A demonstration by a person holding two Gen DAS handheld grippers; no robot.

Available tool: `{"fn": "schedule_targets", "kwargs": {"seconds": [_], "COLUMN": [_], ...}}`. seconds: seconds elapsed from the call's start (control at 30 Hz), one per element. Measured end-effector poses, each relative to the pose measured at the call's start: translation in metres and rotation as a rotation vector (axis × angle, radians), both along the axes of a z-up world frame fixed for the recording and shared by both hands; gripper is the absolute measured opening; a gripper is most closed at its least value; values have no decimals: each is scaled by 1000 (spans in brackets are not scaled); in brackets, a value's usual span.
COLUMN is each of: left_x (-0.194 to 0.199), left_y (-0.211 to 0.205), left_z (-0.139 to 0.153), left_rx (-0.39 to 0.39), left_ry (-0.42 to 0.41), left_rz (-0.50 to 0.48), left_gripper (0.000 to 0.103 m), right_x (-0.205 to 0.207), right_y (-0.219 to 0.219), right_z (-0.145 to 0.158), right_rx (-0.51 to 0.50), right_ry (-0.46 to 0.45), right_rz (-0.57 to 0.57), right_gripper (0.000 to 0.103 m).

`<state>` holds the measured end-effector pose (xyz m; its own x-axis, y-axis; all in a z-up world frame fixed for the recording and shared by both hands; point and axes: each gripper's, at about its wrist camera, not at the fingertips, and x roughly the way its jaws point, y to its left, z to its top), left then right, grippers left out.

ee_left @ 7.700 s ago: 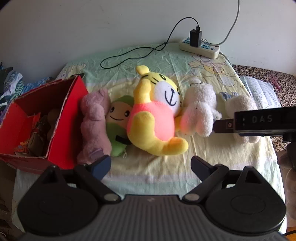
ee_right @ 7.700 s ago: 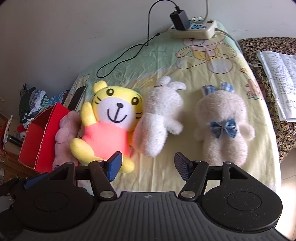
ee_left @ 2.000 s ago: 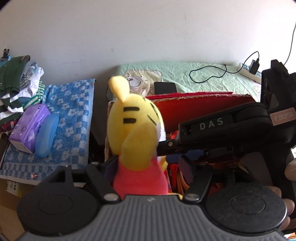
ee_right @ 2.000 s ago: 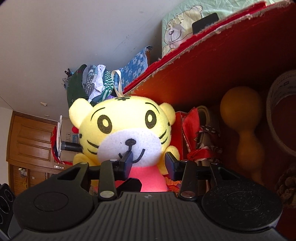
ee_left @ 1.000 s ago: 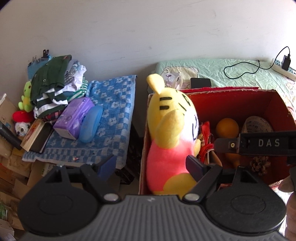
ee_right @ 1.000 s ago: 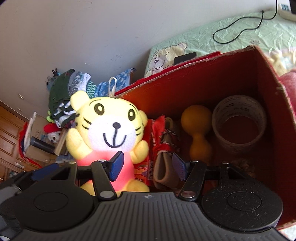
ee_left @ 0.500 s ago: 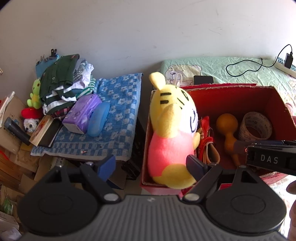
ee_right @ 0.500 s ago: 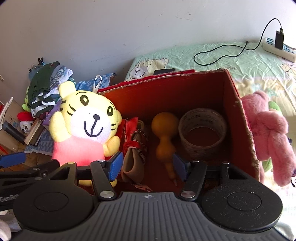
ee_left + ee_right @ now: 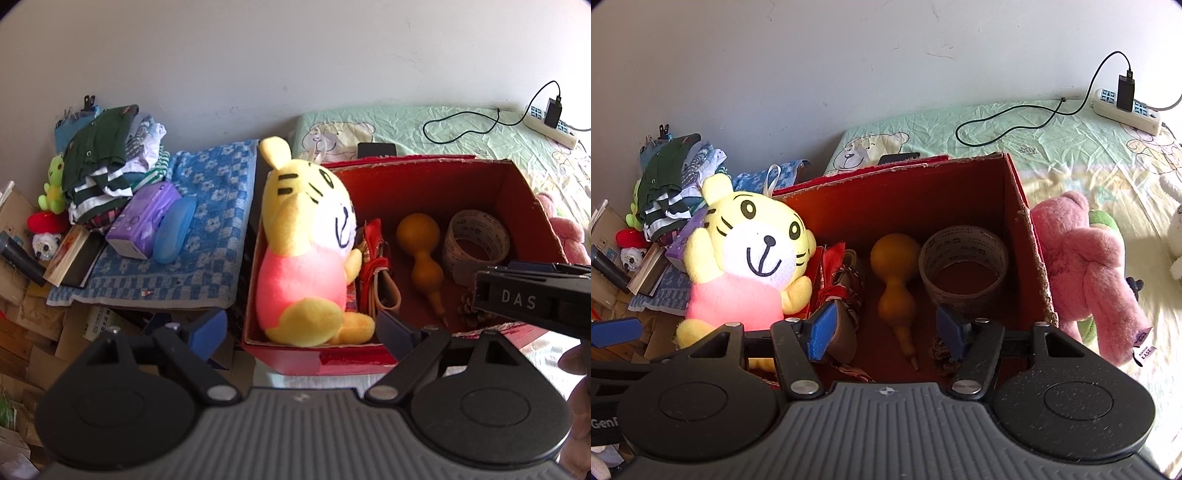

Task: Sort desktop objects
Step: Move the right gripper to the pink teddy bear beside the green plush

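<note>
tiger plush [image 9: 303, 254]: seated upright at the left end inside the red box [image 9: 532, 192] | left tool [image 9: 301, 330]: jaws opening, nothing gripped | right tool [image 9: 884, 330]: held apart, empty, above the gourd [image 9: 895, 275]

- My right gripper [image 9: 882, 334]: jaws apart, empty, above the red box [image 9: 1027, 236].
- Inside: tiger plush [image 9: 750, 266] upright at left, gourd [image 9: 895, 280], tape roll [image 9: 964, 258].
</note>
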<state>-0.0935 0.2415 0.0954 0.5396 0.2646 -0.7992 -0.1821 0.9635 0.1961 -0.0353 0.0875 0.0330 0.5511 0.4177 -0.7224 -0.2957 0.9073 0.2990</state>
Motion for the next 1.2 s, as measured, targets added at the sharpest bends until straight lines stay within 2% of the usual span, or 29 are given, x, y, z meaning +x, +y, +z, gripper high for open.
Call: {"fn": "schedule_targets", "kwargs": {"seconds": [0.37,0.53,0.6,0.67,0.8,1.0,1.2], "left_x": [-11,-18,-21,-23,-27,-29,-28], "left_y": [-27,-60,-76,-92,-127,-171,-221], "left_z": [1,0,0,1,1,-2,-16], "left_rx": [6,0,-7,-15,-29,-71,-154], "left_ry": [-9,-16,-21,-28,-42,-48,-55], "left_rz": [22,-15,-39,-65,-117,-180,-284], "left_gripper": [89,88,87,87,86,85,84], "right_x": [-11,-19,-21,-26,-34,-26,-13], "right_y": [-26,-59,-77,-95,-124,-182,-234], "right_z": [7,9,8,11,14,-7,-32], "right_rx": [39,82,117,169,170,182,183], "right_ry": [-7,-1,3,-15,-57,15,94], "right_rz": [77,110,120,137,132,50,-34], "right_gripper": [63,63,59,65,65,63,52]}}
